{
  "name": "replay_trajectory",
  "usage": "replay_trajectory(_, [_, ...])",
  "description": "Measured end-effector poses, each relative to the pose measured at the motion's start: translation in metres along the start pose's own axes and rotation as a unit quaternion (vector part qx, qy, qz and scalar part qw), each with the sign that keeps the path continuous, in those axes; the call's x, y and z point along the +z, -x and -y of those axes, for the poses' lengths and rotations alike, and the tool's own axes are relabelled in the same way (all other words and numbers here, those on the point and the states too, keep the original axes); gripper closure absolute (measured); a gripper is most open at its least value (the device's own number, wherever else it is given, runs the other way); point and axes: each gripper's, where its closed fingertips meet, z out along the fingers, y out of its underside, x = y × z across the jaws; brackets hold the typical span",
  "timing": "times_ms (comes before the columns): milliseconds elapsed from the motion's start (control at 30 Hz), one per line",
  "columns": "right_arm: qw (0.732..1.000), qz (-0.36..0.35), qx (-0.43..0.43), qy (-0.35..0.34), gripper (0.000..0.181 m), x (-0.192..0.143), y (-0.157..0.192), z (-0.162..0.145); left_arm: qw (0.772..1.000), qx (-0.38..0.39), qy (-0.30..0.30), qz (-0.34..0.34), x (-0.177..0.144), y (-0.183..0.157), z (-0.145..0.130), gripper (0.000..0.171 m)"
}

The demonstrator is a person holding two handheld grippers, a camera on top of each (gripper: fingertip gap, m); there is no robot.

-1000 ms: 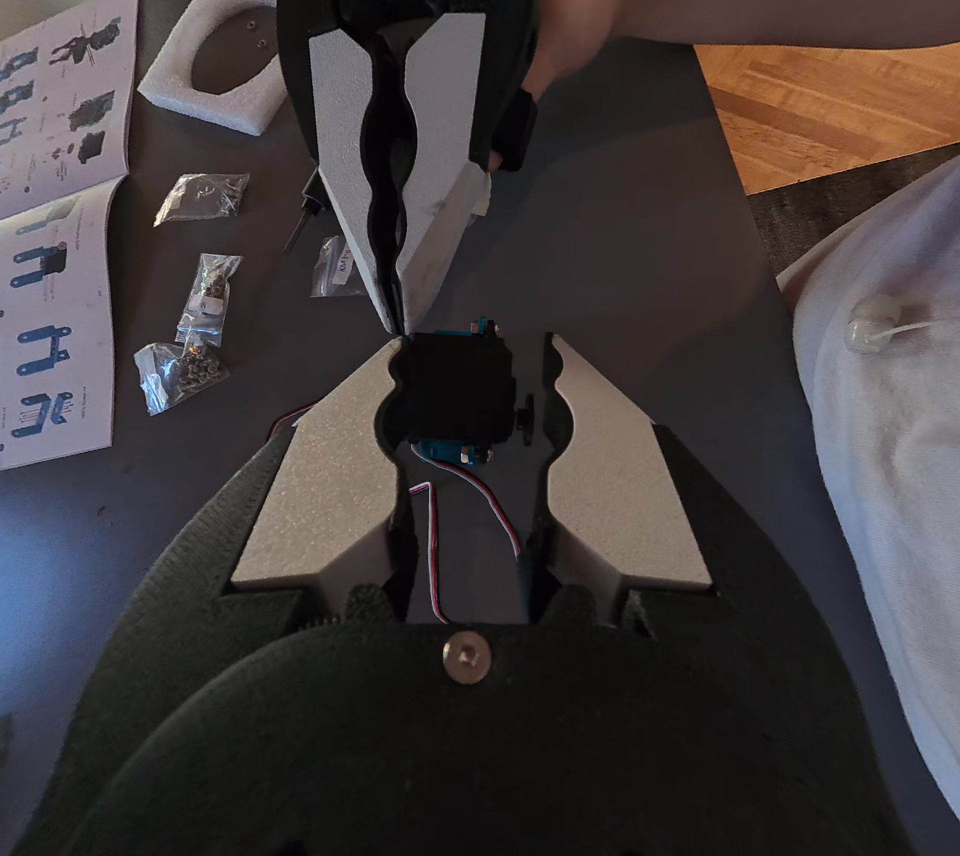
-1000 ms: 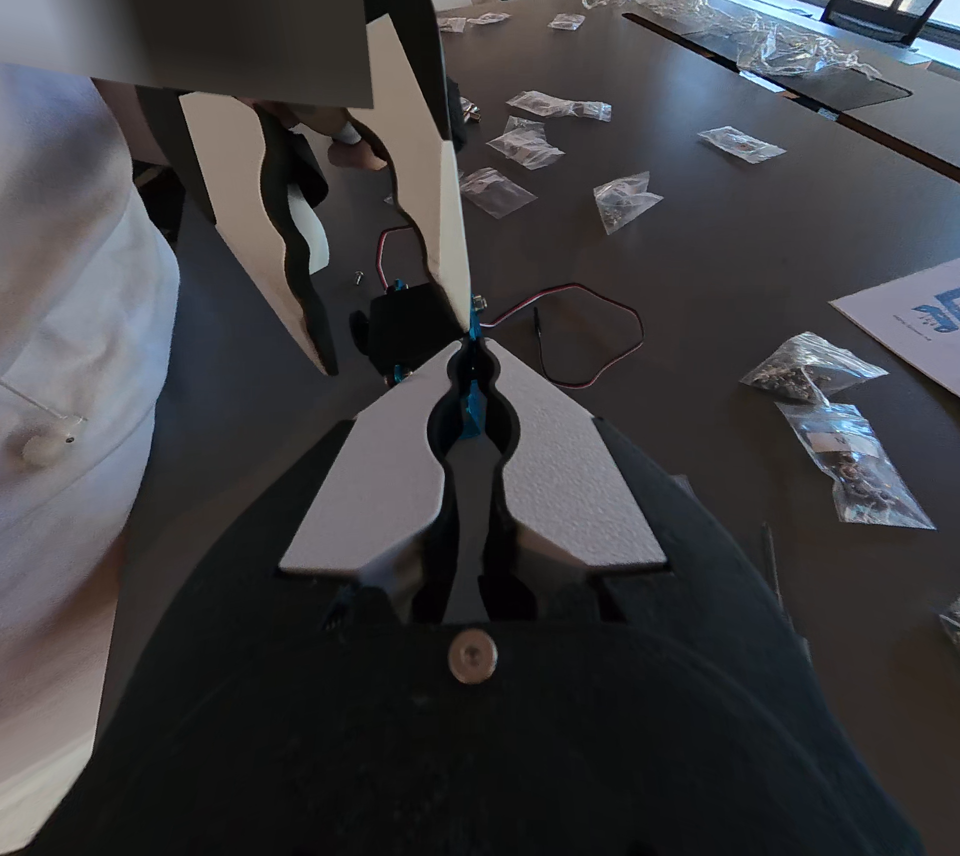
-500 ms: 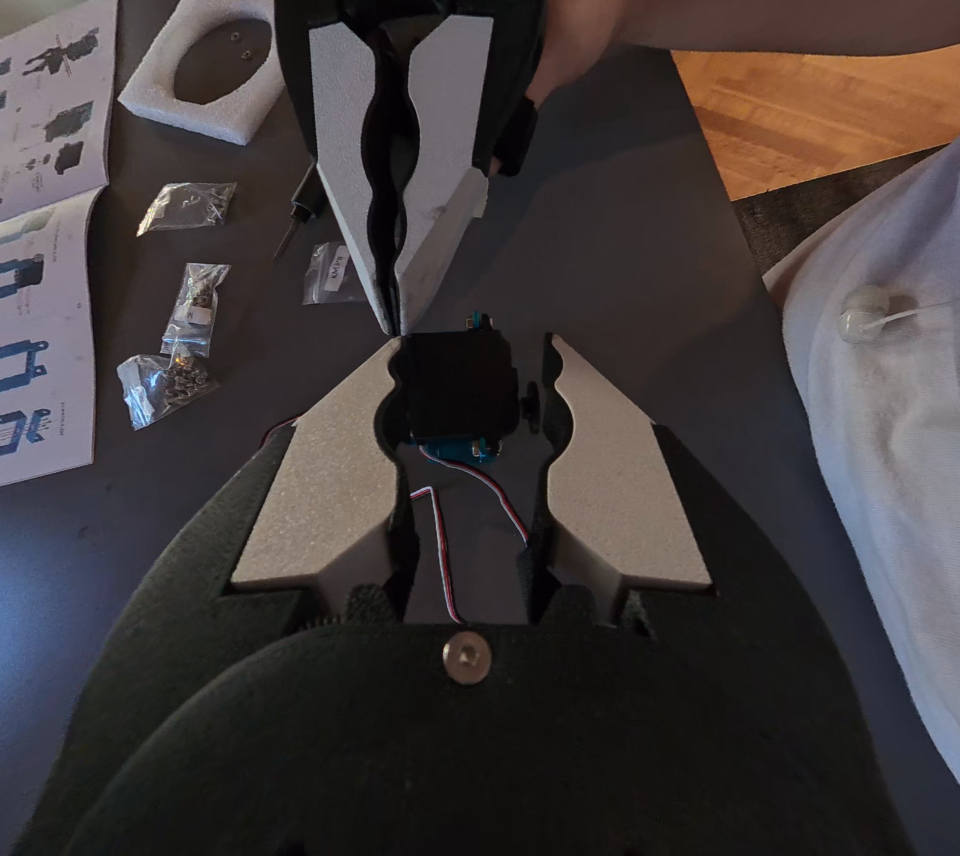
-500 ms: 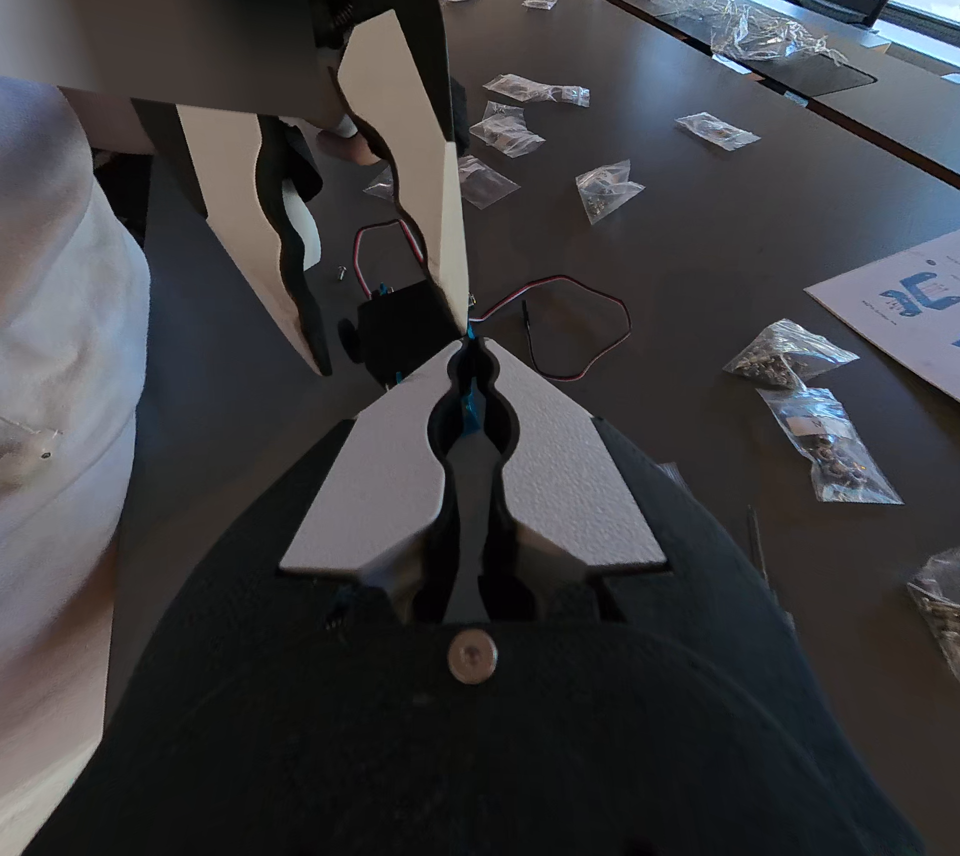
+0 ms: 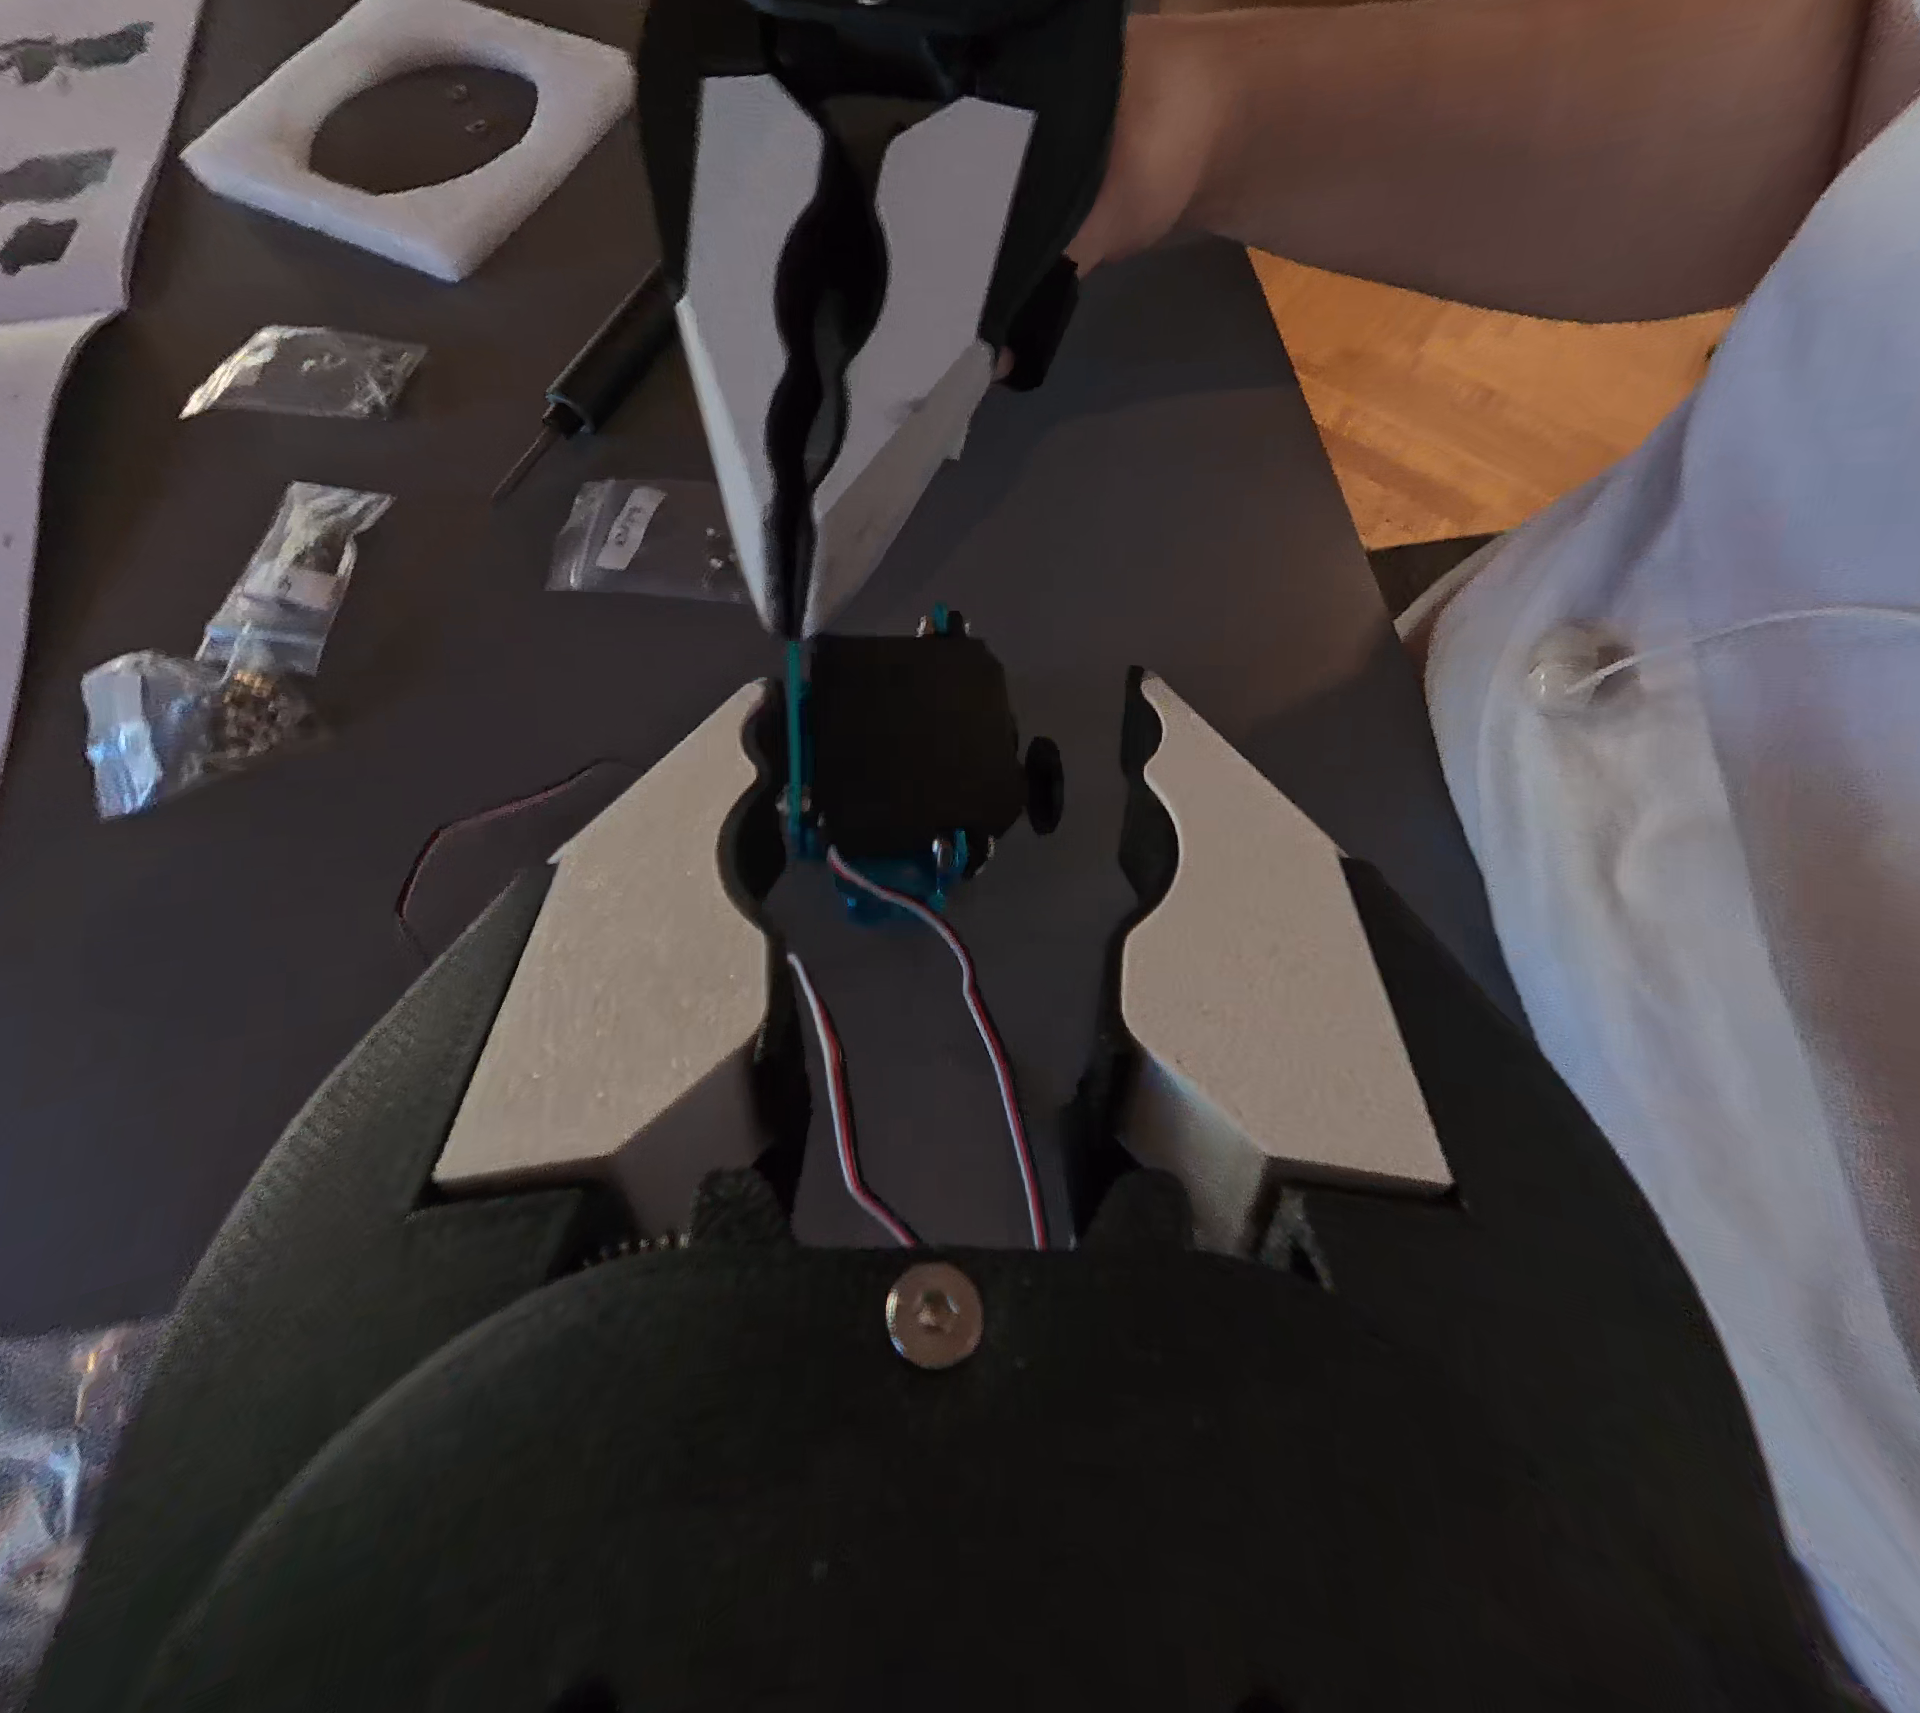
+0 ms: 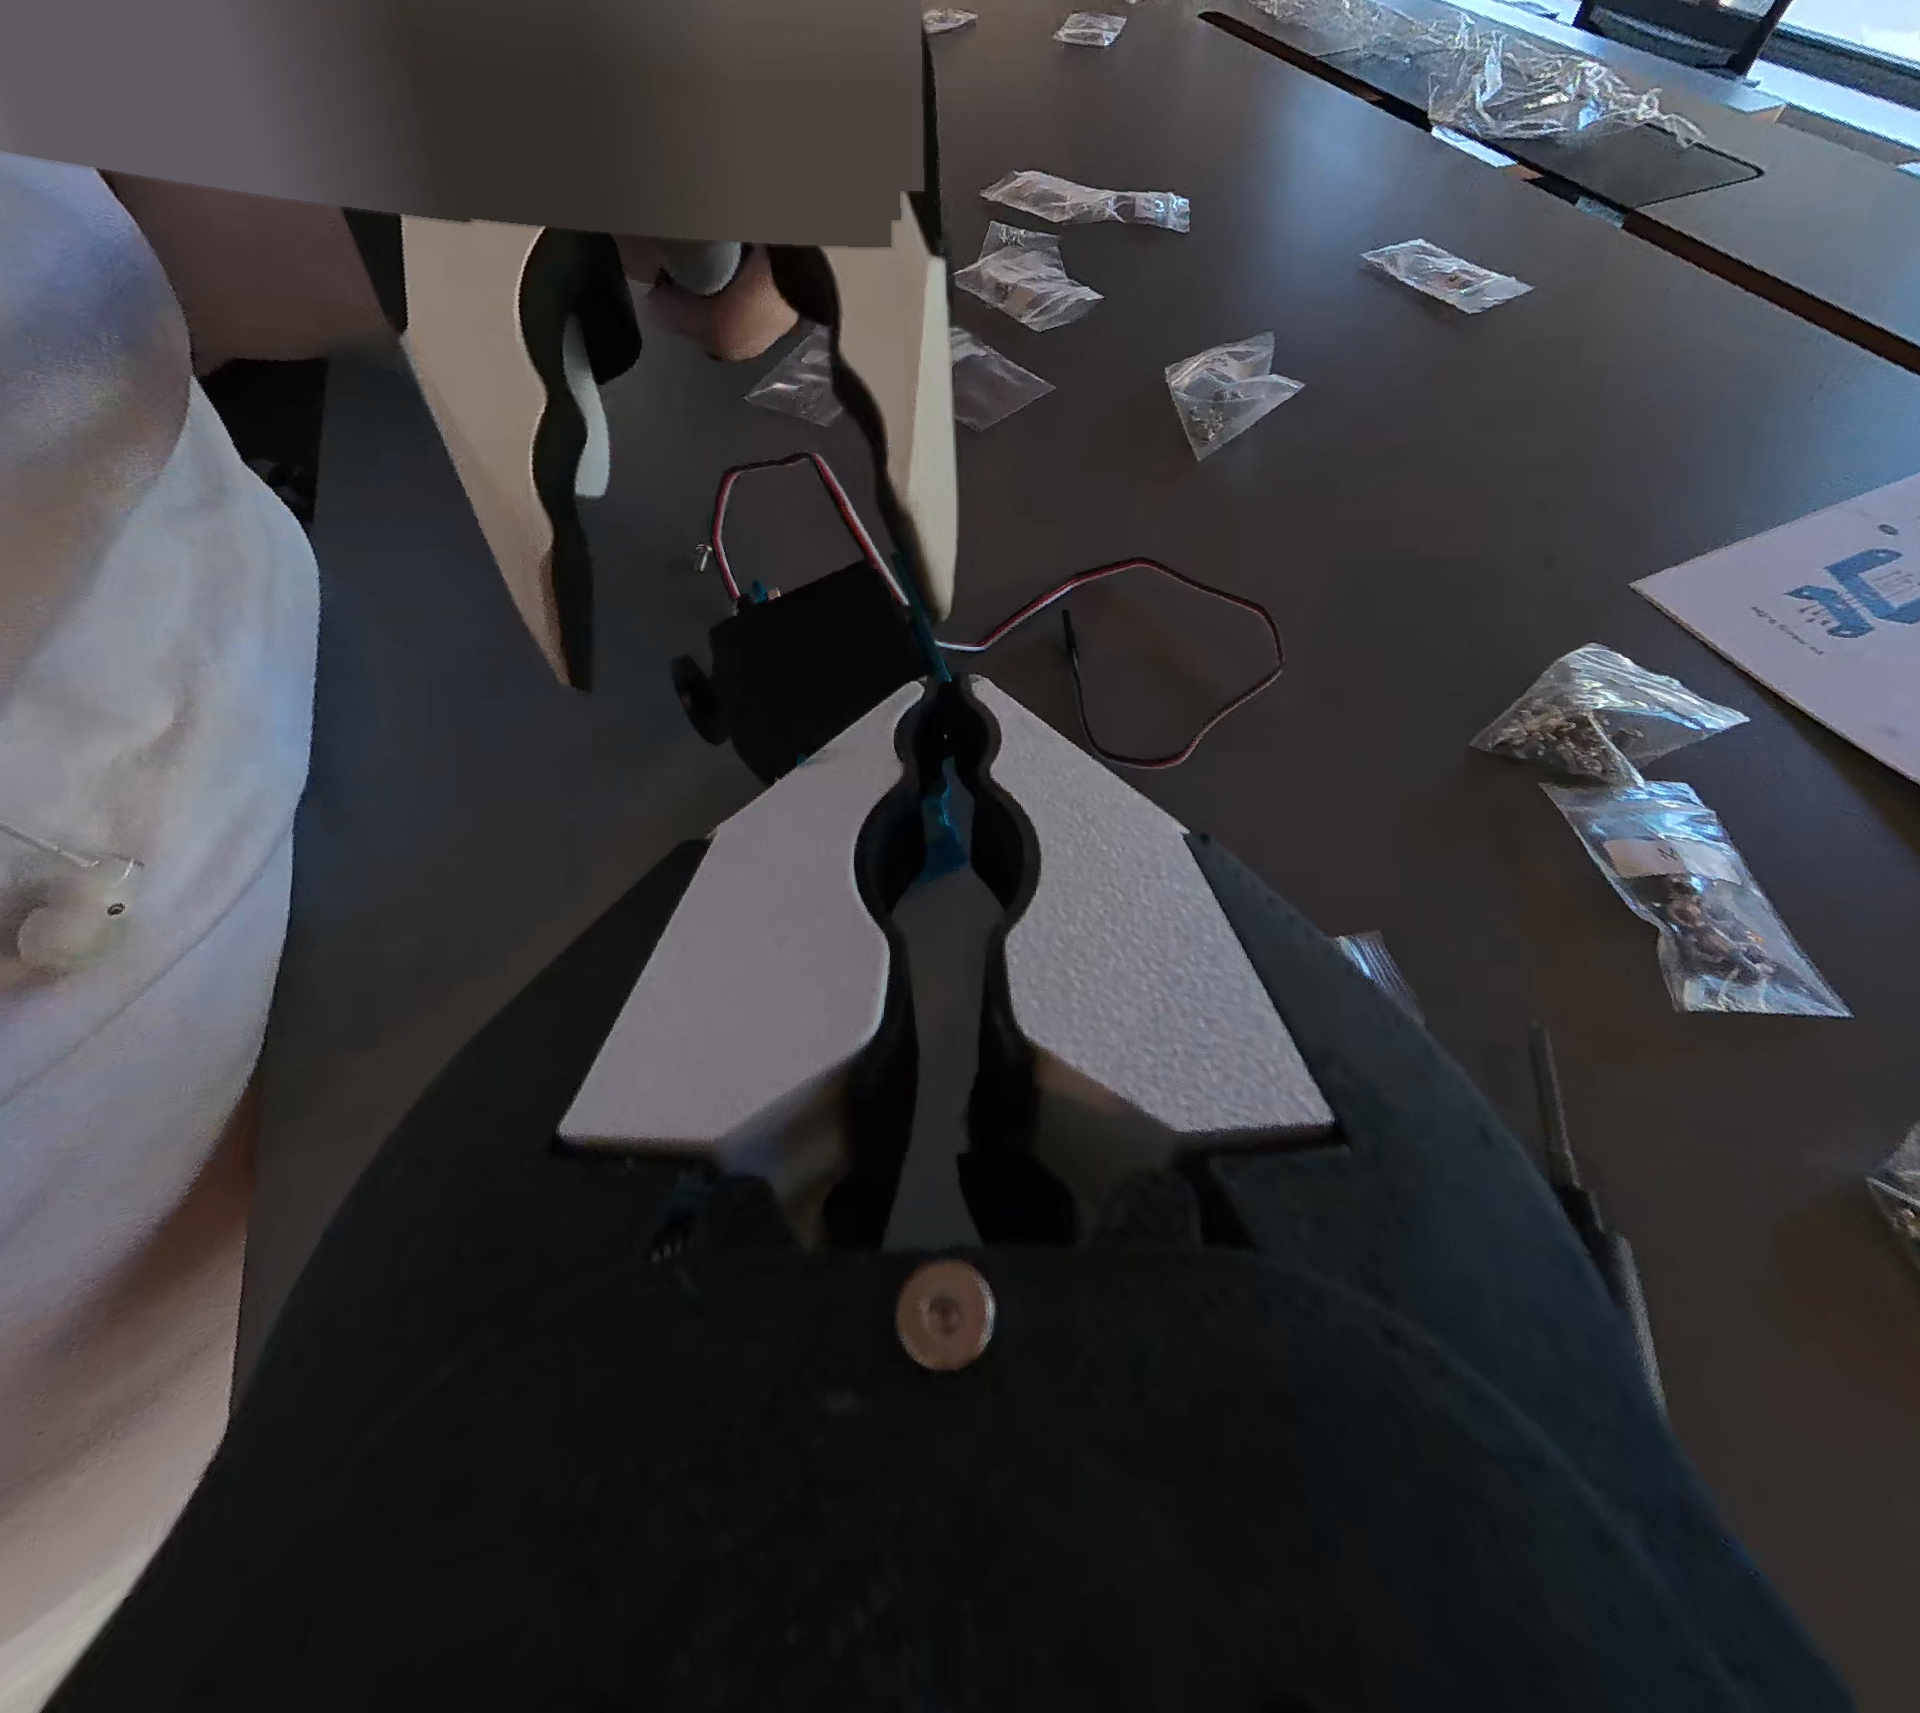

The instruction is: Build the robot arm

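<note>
Bags [image 5: 197, 718] of small hardware, right gripper [image 6: 943, 695] clamped on blue bracket [image 6: 940, 832], left gripper [image 5: 951, 707] spread around servo [image 5: 914, 749].

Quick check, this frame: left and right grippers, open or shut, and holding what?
Left gripper: open, fingers either side of the black servo, not clamped.
Right gripper: shut on the blue bracket attached to the servo.

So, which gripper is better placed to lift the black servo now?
Probably the right gripper: it is shut on the blue bracket attached to the black servo. The left gripper is open around it, gripping nothing.
</note>
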Motion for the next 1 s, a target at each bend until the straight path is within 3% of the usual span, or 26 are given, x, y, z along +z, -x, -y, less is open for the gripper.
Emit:
replay_trajectory(100, [1.0, 0.001, -0.007, -0.009, 0.177, -0.002, 0.002, 0.0, 0.999, -0.018, -0.006, 0.036, -0.015, 0.004, -0.009, 0.107])
replay_trajectory(167, [1.0, 0.004, 0.002, -0.02, 0.164, -0.008, 0.001, 0.001, 0.998, -0.026, -0.008, 0.059, -0.024, 0.004, -0.016, 0.113])
replay_trajectory(267, [0.999, 0.029, 0.018, -0.03, 0.161, -0.018, 0.006, -0.001, 0.995, -0.027, 0.009, 0.099, -0.032, 0.006, -0.03, 0.126])
replay_trajectory(533, [0.998, 0.062, -0.013, 0.027, 0.148, -0.017, 0.029, -0.025, 0.991, -0.035, 0.014, 0.132, -0.024, 0.002, -0.041, 0.147])
replay_trajectory(633, [0.998, 0.046, -0.039, 0.037, 0.148, -0.012, 0.029, -0.029, 0.99, -0.026, 0.01, 0.141, -0.022, 0.002, -0.041, 0.166])
replay_trajectory(767, [0.997, 0.045, -0.048, 0.034, 0.147, -0.007, 0.031, -0.029, 0.987, -0.025, 0.004, 0.159, -0.027, 0.003, -0.04, 0.158])
replay_trajectory(867, [0.998, 0.029, -0.059, 0.024, 0.14, -0.008, 0.025, -0.026, 0.985, -0.034, 0.003, 0.168, -0.033, 0.009, -0.043, 0.129])
replay_trajectory(1000, [0.998, 0.024, -0.059, 0.015, 0.118, -0.005, 0.017, -0.021, 0.99, -0.051, -0.01, 0.134, -0.029, 0.01, -0.037, 0.105])
